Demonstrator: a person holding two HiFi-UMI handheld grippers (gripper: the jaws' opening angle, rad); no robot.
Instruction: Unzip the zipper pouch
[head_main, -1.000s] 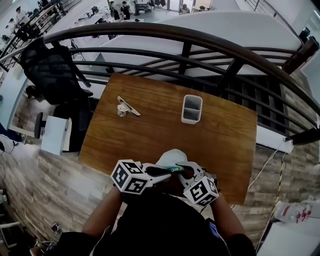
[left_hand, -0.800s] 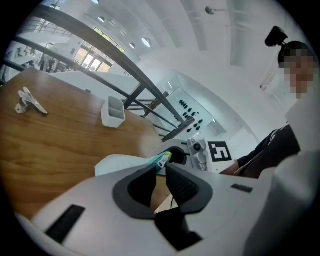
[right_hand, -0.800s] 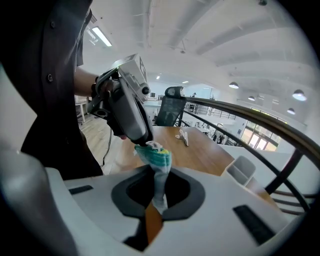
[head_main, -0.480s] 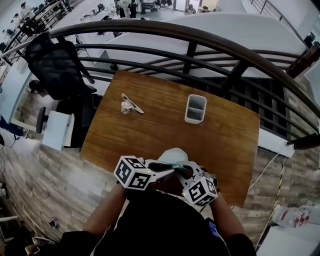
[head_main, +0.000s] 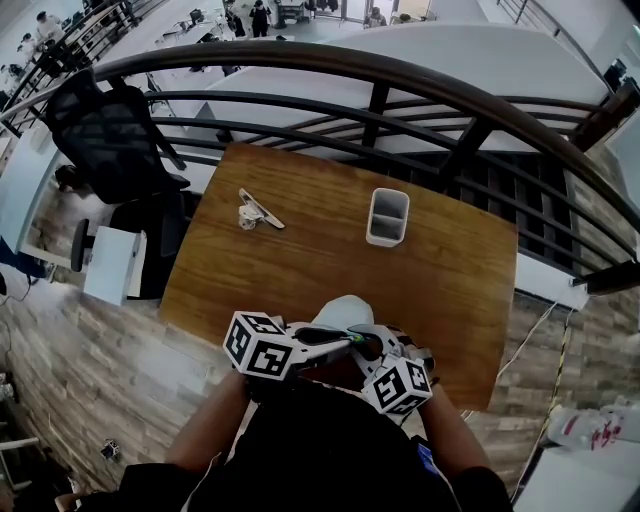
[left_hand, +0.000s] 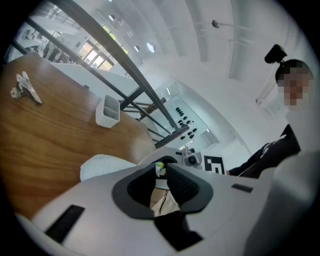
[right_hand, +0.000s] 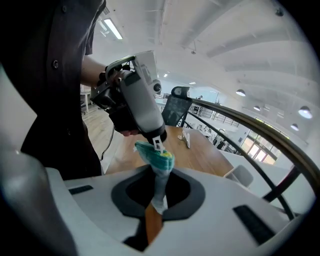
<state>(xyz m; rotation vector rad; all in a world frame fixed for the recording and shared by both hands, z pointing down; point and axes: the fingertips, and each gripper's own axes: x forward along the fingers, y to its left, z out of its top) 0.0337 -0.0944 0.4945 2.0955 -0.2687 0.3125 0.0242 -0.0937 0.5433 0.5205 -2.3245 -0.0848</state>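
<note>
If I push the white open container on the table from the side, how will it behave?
The white container looks empty and thin-walled, so probably light; it should slide on the smooth wooden table. It stands upright and fairly tall, so a high push might tip it.

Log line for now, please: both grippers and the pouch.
left gripper: shut on pull | right gripper: shut on pouch | pouch: held between grippers, off table
</note>
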